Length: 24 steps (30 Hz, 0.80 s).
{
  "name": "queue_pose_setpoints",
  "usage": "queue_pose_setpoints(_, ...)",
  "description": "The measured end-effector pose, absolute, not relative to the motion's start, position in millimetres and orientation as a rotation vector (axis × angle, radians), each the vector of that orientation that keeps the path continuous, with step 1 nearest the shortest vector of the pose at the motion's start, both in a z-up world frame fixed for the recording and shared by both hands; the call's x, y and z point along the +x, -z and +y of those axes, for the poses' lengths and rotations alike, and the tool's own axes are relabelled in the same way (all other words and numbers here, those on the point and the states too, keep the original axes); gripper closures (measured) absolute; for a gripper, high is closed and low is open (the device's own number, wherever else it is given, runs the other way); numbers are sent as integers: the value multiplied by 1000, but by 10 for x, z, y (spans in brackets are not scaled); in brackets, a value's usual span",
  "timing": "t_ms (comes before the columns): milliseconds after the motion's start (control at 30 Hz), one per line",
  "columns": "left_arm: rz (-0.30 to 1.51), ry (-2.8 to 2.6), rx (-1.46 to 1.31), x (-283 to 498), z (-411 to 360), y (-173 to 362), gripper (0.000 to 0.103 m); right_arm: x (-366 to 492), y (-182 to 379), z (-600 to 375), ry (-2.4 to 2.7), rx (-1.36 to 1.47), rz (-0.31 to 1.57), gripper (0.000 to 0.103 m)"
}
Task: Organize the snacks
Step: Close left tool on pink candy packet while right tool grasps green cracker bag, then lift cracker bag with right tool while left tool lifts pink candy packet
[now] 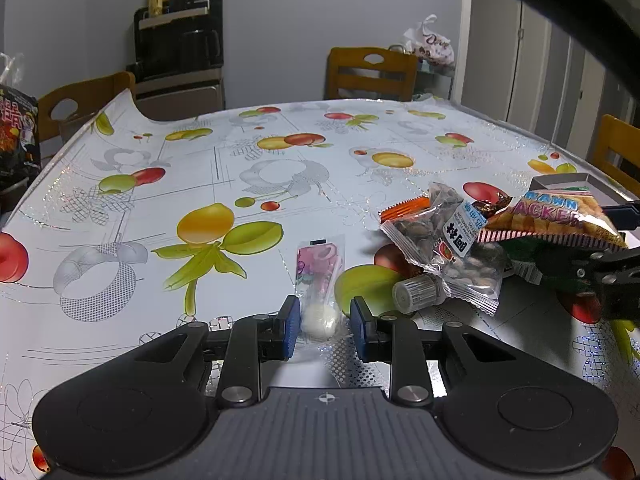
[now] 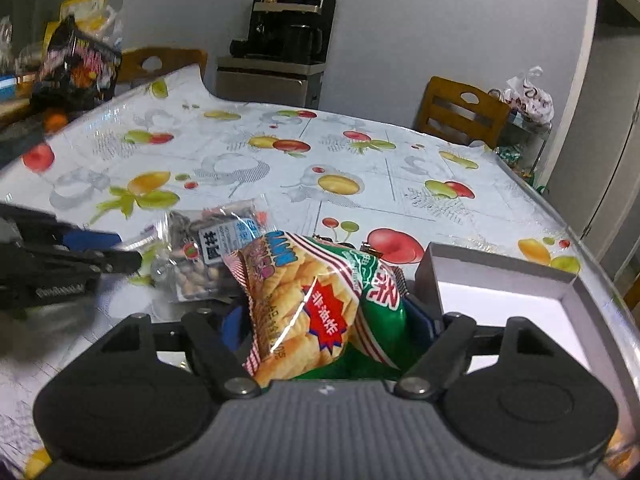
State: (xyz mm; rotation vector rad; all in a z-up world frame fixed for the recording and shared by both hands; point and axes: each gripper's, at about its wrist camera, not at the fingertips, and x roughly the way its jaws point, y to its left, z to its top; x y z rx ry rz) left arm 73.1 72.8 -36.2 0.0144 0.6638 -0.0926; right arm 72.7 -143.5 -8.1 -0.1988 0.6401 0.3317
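Right tongs (image 2: 328, 320), angled downward, grip the orange-and-green crinkled cracker packet (image 2: 316, 304). Left tongs (image 1: 325, 320), likewise tilted, pinch a clear plastic sweet wrapper (image 1: 320, 280) on the fruit-patterned surface (image 1: 240, 168).

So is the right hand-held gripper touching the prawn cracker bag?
Touching: the right wrist view shows the prawn cracker bag squeezed between the right hand-held gripper fingers.

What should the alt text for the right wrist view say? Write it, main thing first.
The right gripper straddles a prawn cracker bag and a green snack bag on a fruit-print tablecloth. An open white box sits to their right, a clear bag of nuts to their left.
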Motion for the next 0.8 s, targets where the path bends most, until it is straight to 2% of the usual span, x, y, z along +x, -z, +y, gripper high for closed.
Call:
queue_pose_setpoints(433,664,93,13,735,731,366,74,384,-275,-1725,-375,-48,554,26)
queue_pose_setpoints(800,661,80,-9,703,750,366,75,31,-311,-1889,-418,-64,559,26)
